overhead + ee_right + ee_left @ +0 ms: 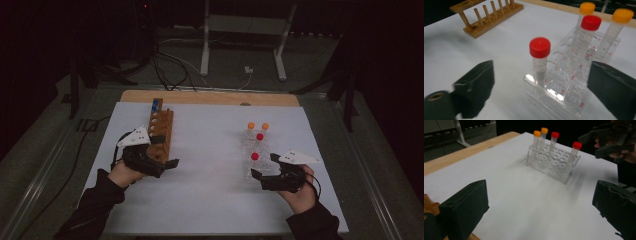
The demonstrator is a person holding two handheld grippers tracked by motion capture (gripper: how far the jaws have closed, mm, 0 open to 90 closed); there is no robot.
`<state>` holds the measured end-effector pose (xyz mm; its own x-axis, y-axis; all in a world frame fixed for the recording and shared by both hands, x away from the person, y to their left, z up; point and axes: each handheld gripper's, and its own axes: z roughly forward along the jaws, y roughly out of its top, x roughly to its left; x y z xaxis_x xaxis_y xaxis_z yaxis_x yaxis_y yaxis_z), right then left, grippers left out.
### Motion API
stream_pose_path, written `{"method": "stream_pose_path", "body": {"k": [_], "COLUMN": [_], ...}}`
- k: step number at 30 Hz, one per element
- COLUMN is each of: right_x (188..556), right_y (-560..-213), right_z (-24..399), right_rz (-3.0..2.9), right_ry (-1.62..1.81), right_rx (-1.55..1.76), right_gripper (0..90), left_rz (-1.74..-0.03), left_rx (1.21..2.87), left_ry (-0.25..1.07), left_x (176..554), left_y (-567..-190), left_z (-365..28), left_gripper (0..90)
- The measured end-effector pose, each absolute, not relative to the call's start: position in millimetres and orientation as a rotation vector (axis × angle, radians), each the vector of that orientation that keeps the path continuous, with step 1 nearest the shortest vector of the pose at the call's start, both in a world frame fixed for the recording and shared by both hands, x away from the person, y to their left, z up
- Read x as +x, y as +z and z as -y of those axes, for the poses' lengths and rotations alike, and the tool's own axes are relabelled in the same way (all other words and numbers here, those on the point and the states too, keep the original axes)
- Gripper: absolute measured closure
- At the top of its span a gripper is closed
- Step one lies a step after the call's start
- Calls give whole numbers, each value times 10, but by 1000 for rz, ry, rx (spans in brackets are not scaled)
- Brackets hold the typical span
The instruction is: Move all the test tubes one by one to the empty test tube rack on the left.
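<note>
Both forearms, in dark sleeves, came in low and angled inward. The left claw [167,150] pointed to the right with its jaws spread wide and nothing between them. The right claw [264,165] pointed up and to the left, its jaws also apart and not pressing on anything.

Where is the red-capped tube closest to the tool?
In the right gripper view, that red-capped tube stands upright at the near end of the clear rack, between the right tool's open jaws.
</note>
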<state>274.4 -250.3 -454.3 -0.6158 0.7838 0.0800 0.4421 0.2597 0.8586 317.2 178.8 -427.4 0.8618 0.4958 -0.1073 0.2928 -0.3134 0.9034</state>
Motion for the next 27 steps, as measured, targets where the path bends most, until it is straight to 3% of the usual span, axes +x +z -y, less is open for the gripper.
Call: {"method": "stream_pose_path", "body": {"k": [5, 16, 17, 21, 27], "right_x": [2777, 2880, 2891, 2903, 2877], "right_y": [-4605, -4666, -4672, -4673, -4574], "right_z": [2451, 2340, 2331, 2313, 2322], "right_rz": [-2178, -2198, -2205, -2223, -2208], "right_ry": [1264, 1207, 1199, 1176, 1182], "right_rx": [1122, 1090, 1090, 1079, 1054], "right_gripper": [220, 500, 576, 734, 745], "left_rz": [-571, -549, -550, -547, -557], "left_rx": [1922, 1934, 1935, 1938, 1951], "left_ry": [220, 208, 208, 204, 190], "left_x": [3146, 3123, 3124, 3123, 3154], "left_y": [-4279, -4287, -4290, -4296, -4347], "left_z": [-1763, -1724, -1721, -1714, -1682], "left_gripper": [12, 12, 12, 12, 12]}}
